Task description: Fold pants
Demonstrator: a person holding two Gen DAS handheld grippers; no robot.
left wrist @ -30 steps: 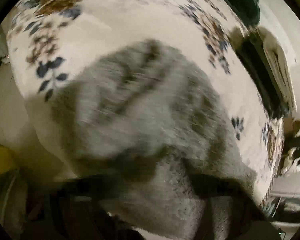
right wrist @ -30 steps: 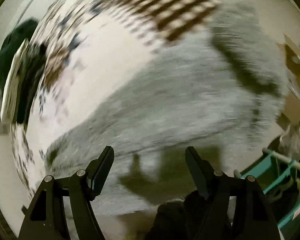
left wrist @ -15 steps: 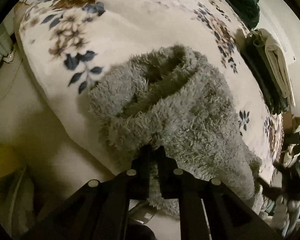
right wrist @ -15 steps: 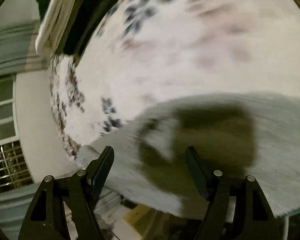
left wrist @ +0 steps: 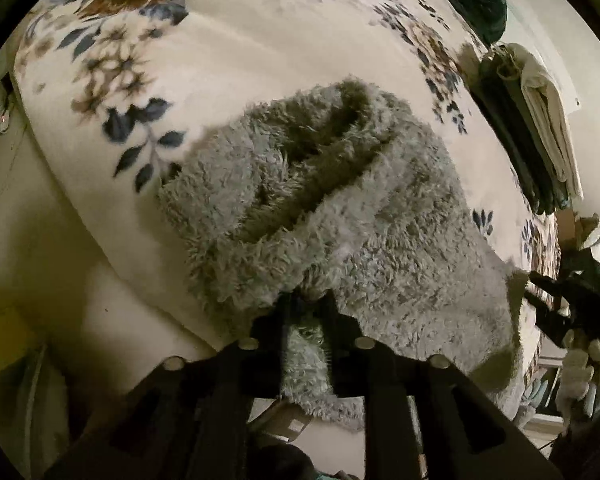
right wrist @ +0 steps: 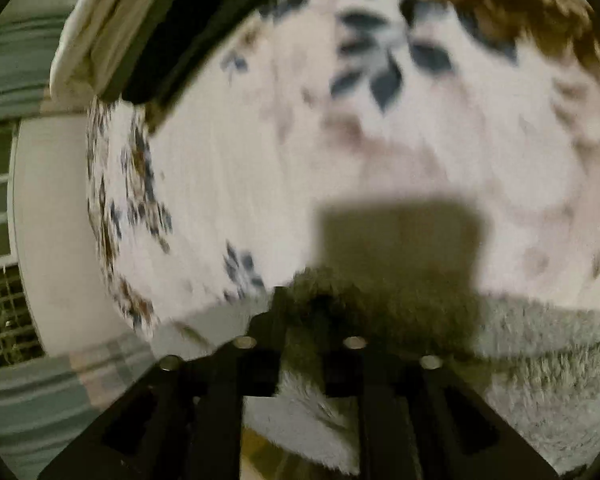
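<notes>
**A:** Entry, both tools. Where do the pants lie from you?

**B:** The grey fleece pants (left wrist: 340, 216) lie on the flower-print bed (left wrist: 260, 40), spreading ahead of and away from my left tool (left wrist: 306, 308). Their near hem hangs over the bed edge toward me. The long axis runs across the view, from the gaping waist opening ahead and left of that tool toward my right tool (left wrist: 540, 296), which shows small at the far right end of the cloth.

**A:** State of the tools?

**B:** Left: jaws have just been opening a little, yet a tuft of fleece sits between them and the pads look pressed on it; I read it as a loosening pinch. Right tool (right wrist: 304, 316): jaws have just been closing, and in its own view the pants (right wrist: 540, 352) bunch up between them at the hem. Clamped on cloth, I judge.

**A:** Which hand leads?

**B:** Each holds one end; the fold likely turns on carrying one end along that axis to the other.

**A:** Unclear?

**B:** The right view is blurred and my tool's shadow covers the grip. The legs' layering under the pile is hidden. Dark folded items ahead and right of the left tool, unidentified.
</notes>
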